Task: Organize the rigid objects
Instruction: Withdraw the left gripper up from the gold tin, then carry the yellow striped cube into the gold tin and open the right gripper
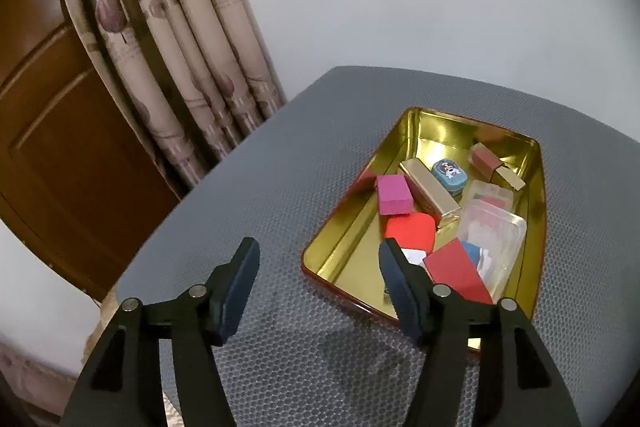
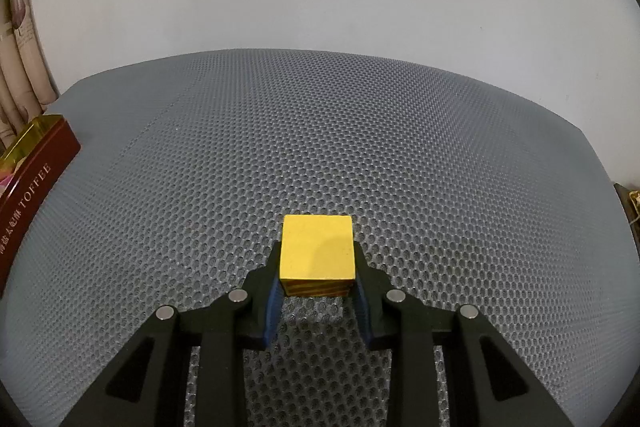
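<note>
Gold tin (image 1: 352,239) sits right of the left tool (image 1: 318,273), packed with small blocks and boxes; bare mesh counter (image 2: 320,147) ahead of the right tool (image 2: 318,277), tin's red wall at its far left edge. Left tool stands part open, empty, above the counter just off the tin's near corner. Right tool is clamped on the yellow block (image 2: 318,253), apparently resting on the counter.
</note>
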The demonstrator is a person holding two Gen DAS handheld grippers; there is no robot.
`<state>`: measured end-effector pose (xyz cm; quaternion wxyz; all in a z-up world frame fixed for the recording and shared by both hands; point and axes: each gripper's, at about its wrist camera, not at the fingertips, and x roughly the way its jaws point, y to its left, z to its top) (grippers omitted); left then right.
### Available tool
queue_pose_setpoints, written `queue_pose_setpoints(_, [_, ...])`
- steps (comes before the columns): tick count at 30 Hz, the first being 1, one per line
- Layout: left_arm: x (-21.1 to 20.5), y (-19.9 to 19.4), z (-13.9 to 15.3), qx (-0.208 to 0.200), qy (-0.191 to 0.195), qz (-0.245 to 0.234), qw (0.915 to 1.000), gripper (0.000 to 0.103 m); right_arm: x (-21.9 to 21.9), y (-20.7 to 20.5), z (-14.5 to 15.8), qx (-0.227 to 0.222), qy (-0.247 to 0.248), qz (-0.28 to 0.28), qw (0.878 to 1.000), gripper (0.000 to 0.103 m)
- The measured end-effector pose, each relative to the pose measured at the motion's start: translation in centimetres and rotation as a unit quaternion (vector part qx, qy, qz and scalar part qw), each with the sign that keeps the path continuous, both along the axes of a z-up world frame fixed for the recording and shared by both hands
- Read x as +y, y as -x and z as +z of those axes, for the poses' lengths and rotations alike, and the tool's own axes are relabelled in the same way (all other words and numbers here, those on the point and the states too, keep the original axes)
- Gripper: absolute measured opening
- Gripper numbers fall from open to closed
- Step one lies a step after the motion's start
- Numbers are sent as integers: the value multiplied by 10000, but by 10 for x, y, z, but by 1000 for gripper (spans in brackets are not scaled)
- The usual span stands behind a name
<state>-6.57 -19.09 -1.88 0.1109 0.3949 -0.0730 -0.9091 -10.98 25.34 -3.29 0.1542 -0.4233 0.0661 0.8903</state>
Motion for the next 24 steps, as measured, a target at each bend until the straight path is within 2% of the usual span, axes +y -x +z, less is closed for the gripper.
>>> queue_pose_setpoints(12, [-19, 1, 9, 113, -158, 95, 9998, 65, 0, 0, 11, -143, -187, -207, 9995, 30])
queue_pose_setpoints(18, [-20, 2, 10, 42, -229, 101, 9997, 66, -19, 8, 36, 62, -202, 109, 9997, 30])
queue_pose_setpoints(24, [-29, 4, 10, -25, -374, 194, 9991, 66, -67, 28, 61, 280, -84, 718, 9970, 30])
